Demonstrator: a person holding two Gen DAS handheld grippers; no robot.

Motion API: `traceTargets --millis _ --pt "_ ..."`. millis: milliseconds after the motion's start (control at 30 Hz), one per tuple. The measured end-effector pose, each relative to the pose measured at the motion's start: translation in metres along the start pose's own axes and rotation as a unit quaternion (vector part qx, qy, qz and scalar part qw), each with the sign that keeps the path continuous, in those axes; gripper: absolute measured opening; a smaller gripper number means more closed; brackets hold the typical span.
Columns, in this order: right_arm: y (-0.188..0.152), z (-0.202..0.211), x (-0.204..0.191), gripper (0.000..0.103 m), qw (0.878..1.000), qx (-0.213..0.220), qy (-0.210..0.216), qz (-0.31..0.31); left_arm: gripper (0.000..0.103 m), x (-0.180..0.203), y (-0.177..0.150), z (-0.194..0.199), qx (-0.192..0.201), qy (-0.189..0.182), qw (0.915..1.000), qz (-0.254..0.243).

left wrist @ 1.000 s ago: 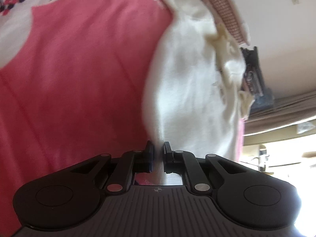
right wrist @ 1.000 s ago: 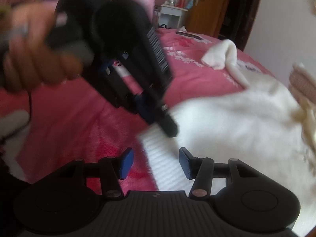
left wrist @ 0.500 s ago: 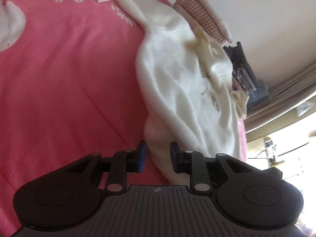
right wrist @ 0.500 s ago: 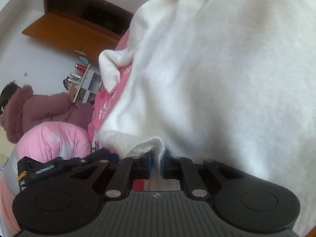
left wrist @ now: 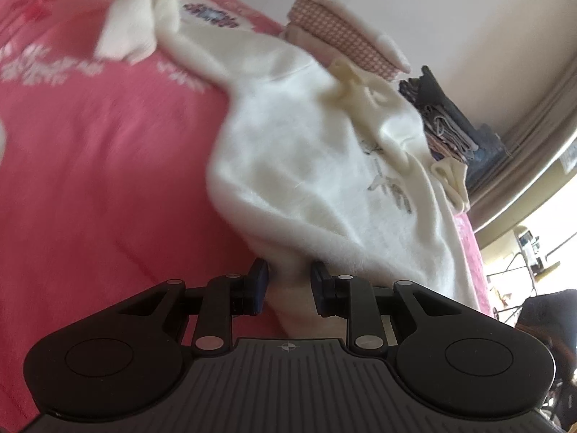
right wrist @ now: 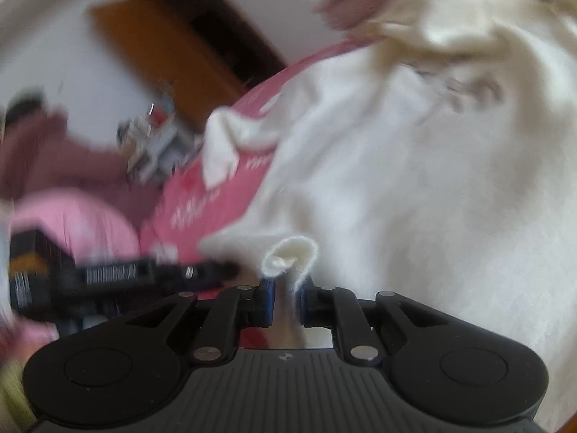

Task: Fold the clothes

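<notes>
Cream sweater [left wrist: 306,166] stretching ahead of left gripper [left wrist: 288,281], part-open around hem; right gripper [right wrist: 287,292] beside it, clamped on hem, over pink bed [left wrist: 90,180].

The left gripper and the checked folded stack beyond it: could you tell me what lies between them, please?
The cream sweater spreads over the pink bedspread from the left gripper to the checked stack, in the left wrist view.

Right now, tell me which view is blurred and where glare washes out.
Right wrist view: heavy motion blur over the room and the sweater; only the right tongs stay sharp. Left wrist view: milder blur on the bedspread; the window at far right is blown out.
</notes>
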State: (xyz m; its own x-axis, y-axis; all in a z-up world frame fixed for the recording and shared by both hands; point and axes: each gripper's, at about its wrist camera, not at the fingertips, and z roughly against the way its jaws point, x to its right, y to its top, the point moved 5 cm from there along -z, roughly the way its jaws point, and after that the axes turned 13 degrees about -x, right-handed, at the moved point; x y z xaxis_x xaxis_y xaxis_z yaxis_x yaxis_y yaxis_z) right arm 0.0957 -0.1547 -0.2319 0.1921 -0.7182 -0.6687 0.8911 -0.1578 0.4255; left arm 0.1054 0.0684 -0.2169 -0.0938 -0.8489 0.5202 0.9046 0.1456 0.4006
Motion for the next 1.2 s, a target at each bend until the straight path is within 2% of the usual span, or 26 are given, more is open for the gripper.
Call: traceTargets --millis 167,367,567,700,867,967,1033,1100,1133,1200 --pt "0.016 0.002 0.043 0.009 0.994 0.008 0.044 -0.102 0.028 -0.003 -0.002 -0.002 0.001 -0.002 1.0 0.008" --pt "0.022 -0.003 0.047 0.011 0.993 -0.004 0.049 -0.105 0.029 -0.009 -0.003 -0.001 0.0 -0.009 0.9996 0.026" --pt "0.007 0.009 0.028 0.015 0.998 -0.022 0.037 -0.055 0.031 -0.02 -0.016 0.017 0.004 -0.018 0.9986 0.049" --pt "-0.009 0.019 0.011 0.016 0.999 -0.042 0.017 0.0 0.035 -0.032 -0.032 0.038 0.012 -0.007 0.9982 0.059" --pt "-0.032 0.033 -0.008 0.018 0.996 -0.061 -0.013 0.056 0.039 -0.031 -0.054 0.048 0.002 0.012 0.9993 0.035" --pt "-0.037 0.036 -0.014 0.021 0.995 -0.058 -0.031 0.073 0.045 -0.024 -0.065 0.05 -0.008 0.023 0.9997 0.009" --pt "-0.04 0.036 -0.018 0.025 0.994 -0.055 -0.043 0.082 0.047 -0.013 -0.068 0.046 -0.012 0.03 0.9993 -0.018" --pt "-0.04 0.036 -0.022 0.049 0.993 -0.048 -0.053 0.089 0.047 -0.018 -0.066 0.05 -0.008 0.032 0.9994 -0.004" --pt "-0.034 0.034 -0.022 0.054 0.994 -0.035 -0.055 0.086 0.047 -0.021 -0.066 0.052 -0.006 0.033 0.9994 0.004" --pt "-0.023 0.03 -0.023 0.075 0.996 -0.012 -0.052 0.074 0.047 -0.027 -0.064 0.056 -0.003 0.036 0.9992 0.019"
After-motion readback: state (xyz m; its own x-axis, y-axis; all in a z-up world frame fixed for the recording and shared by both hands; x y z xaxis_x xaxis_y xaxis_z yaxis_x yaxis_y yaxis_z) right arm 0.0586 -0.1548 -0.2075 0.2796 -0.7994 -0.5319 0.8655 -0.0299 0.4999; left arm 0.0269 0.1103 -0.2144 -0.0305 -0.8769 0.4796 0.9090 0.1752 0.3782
